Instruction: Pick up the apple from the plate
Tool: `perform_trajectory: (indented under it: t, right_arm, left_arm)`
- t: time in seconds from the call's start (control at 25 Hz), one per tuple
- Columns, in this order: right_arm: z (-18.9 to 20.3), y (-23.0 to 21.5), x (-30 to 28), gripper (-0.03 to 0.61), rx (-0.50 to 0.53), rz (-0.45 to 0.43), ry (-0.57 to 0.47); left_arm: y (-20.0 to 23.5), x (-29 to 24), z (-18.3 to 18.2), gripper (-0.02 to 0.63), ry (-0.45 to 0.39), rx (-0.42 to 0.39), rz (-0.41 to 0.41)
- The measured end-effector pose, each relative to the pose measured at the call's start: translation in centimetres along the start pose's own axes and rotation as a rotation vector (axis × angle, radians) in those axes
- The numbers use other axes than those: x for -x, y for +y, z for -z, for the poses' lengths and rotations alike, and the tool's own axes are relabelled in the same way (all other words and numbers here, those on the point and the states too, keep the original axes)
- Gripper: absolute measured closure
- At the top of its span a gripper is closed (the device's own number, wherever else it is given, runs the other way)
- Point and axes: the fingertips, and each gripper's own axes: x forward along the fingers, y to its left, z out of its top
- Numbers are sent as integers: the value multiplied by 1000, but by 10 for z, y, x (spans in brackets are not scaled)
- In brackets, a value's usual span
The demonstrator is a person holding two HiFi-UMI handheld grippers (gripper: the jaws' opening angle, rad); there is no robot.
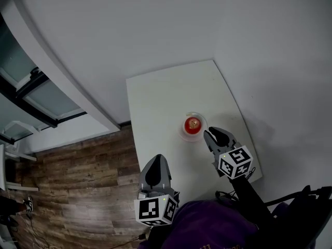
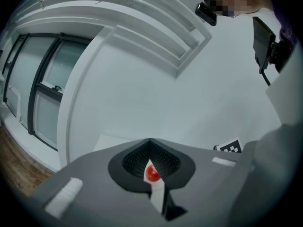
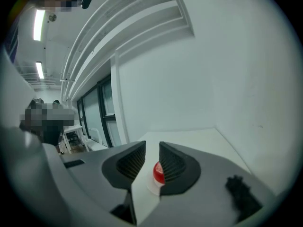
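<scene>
Well, the red apple (image 1: 192,123) sits on its small plate (image 1: 182,134) mid-surface (image 1: 166,97), not yet taken.
The right claw (image 1: 209,135), jaws slightly apart and empty, is just beside the plate. The left claw (image 1: 155,162) hangs near the surface's edge, jaws together. The apple looks firm, smooth and fairly light, so it will likely roll or slip; grip it across its widest middle.

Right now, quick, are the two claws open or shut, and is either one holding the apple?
Left claw: shut, empty.
Right claw: open a little, empty; the apple sits ahead on the plate.
</scene>
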Motion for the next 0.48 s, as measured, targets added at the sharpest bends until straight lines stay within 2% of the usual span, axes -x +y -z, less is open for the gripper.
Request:
perform_trajectory:
  t: [0.24, 0.48]
  right_arm:
    - [18, -9, -22, 420, -6, -24, 75]
    - [35, -13, -41, 363, 8, -42, 149]
  left_arm:
    - [6, -8, 6, 609, 13, 4, -31]
    - [14, -12, 13, 609, 40, 5, -54]
